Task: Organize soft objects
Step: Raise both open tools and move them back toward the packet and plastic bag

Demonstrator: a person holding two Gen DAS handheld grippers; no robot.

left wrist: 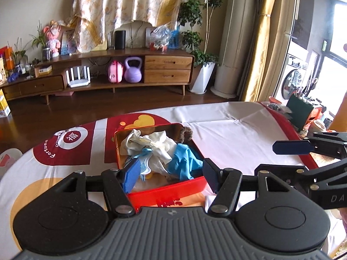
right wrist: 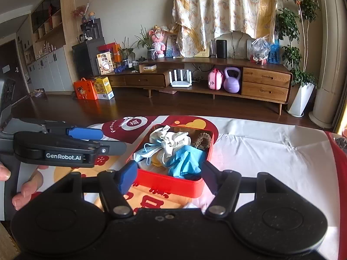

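A red tin box (left wrist: 164,191) (right wrist: 173,185) sits on the table, filled with soft items: a white cloth (left wrist: 149,143) (right wrist: 173,139), a blue glove (left wrist: 184,160) (right wrist: 184,162), a light blue face mask (left wrist: 144,158) (right wrist: 147,151) and a brown scrunchie (left wrist: 185,133) (right wrist: 202,140). My left gripper (left wrist: 170,173) is open and empty, its fingers either side of the box's near end. My right gripper (right wrist: 170,176) is open and empty just before the box. The right gripper shows at the right of the left wrist view (left wrist: 291,147); the left one shows at the left of the right wrist view (right wrist: 84,133).
The table carries a white and red printed cloth (left wrist: 227,130) (right wrist: 260,151). Clutter sits at its far right edge (left wrist: 303,112). Beyond it are a wooden floor, a low wooden TV cabinet (left wrist: 167,67) (right wrist: 264,82) and potted plants (right wrist: 301,91).
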